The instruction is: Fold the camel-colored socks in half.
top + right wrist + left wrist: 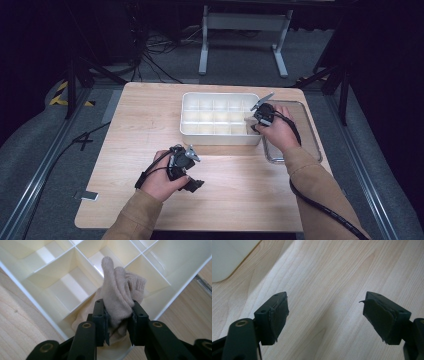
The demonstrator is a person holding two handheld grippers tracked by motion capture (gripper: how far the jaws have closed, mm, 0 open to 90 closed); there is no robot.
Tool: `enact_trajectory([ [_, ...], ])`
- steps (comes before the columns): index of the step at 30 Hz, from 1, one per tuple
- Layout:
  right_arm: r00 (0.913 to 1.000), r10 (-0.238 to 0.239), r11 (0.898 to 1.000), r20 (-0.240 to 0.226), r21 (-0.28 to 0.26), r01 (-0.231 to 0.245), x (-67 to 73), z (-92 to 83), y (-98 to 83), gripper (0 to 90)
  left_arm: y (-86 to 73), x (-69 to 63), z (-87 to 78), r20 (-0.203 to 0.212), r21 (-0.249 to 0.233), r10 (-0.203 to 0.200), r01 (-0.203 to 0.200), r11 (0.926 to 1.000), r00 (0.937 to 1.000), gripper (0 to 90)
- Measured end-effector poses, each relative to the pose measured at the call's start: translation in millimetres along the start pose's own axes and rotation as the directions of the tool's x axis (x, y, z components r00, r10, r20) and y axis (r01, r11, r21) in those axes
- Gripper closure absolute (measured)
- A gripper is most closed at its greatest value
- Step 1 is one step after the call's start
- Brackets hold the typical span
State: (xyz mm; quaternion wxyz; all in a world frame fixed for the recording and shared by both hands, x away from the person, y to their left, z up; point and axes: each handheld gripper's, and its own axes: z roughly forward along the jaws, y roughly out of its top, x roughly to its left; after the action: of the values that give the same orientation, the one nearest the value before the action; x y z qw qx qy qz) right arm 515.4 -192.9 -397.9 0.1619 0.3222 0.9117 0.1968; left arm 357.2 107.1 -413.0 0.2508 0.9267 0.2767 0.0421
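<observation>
A white divided organiser box (220, 131) sits on the wooden table (150, 115). My right gripper (117, 320) is shut on a bunched beige knitted sock (117, 290), holding it over the box's compartments (60, 285) near the box's right front corner. In the high view the right gripper (256, 120) hovers at that corner of the box. The left gripper (192, 175) rests low over bare table in front of the box. Its jaws stand wide apart with nothing between them; its fingers (274, 317) frame only wood grain, and a corner of the white box (227, 257) shows top left.
A clear plastic tray (310, 130) lies to the right of the box under the right hand. Cables trail from both grippers. A small grey item (90, 196) sits off the table's left front corner. Table legs and frames stand beyond the far edge.
</observation>
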Motion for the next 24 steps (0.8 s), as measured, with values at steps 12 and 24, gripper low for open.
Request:
enact_trajectory([
  [12,0.9969,0.072,0.997,-0.032,0.000,-0.072,-6.5,-2.5,1.0,59.7,-2.5,-0.1,1.2,0.004,-0.005,-0.016,0.016,0.9999,0.9999,21.0],
  [24,0.9777,0.185,0.979,-0.099,-0.066,-0.192,-15.7,2.4,9.3,63.6,-6.3,4.2,2.2,-0.002,0.009,-0.022,0.022,0.9997,0.9998,21.0],
])
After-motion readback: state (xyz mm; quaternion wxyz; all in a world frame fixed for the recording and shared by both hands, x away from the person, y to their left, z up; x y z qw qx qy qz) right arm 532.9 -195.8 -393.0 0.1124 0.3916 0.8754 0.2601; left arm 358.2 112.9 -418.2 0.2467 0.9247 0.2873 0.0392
